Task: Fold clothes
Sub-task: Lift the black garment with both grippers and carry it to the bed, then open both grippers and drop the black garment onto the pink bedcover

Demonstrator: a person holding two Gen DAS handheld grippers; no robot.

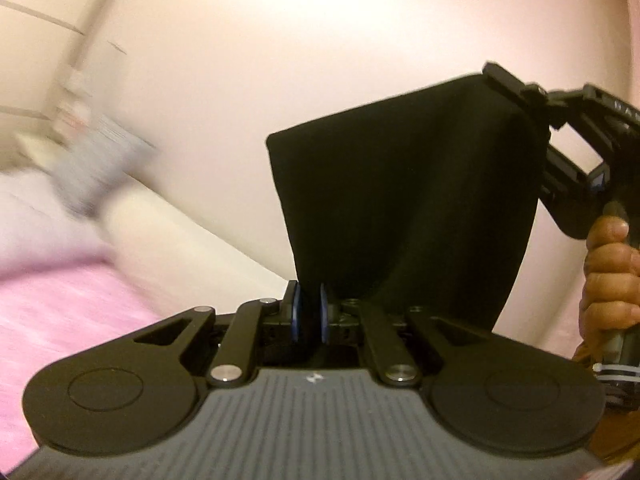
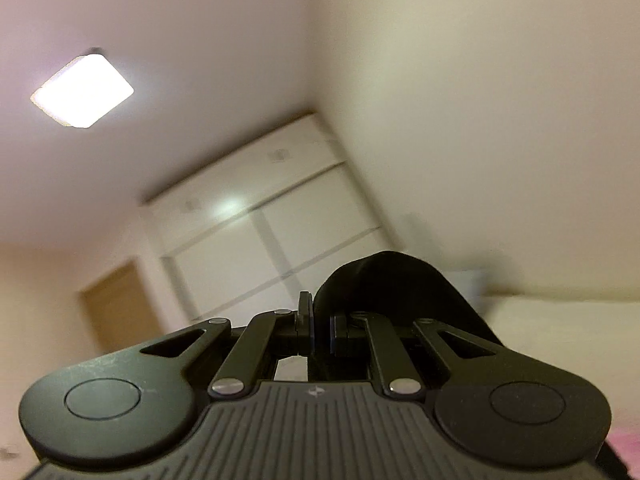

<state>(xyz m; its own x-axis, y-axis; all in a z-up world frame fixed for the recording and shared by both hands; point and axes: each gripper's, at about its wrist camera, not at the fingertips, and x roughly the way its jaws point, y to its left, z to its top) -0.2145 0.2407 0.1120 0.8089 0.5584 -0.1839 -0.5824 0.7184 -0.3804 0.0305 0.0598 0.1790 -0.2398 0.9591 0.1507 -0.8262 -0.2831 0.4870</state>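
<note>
The left tongs (image 1: 310, 312) point nearly level, jaws pinched close together. The right tongs (image 1: 506, 80), gripped by a hand (image 1: 610, 276), sit raised, jaws likewise pinched.

The left wrist view sits just behind the left gripper (image 1: 310, 312) and looks roughly level along its fingers, tilted, toward a plain pale wall (image 1: 260, 100). A pink bed cover (image 1: 60, 304) slants across its lower left, blurred. The black cloth (image 1: 404, 200) hangs very near the lens and fills the middle, and the right gripper (image 1: 516, 84), with the hand (image 1: 608, 276) on its handle, stands close at the right edge. The right wrist view looks from behind its own gripper (image 2: 320, 328), angled upward and rolled, at the ceiling lamp (image 2: 82, 90), a white wardrobe (image 2: 272, 216) and a wooden door (image 2: 116, 304). Both views share only the black cloth (image 2: 396, 292)
</note>
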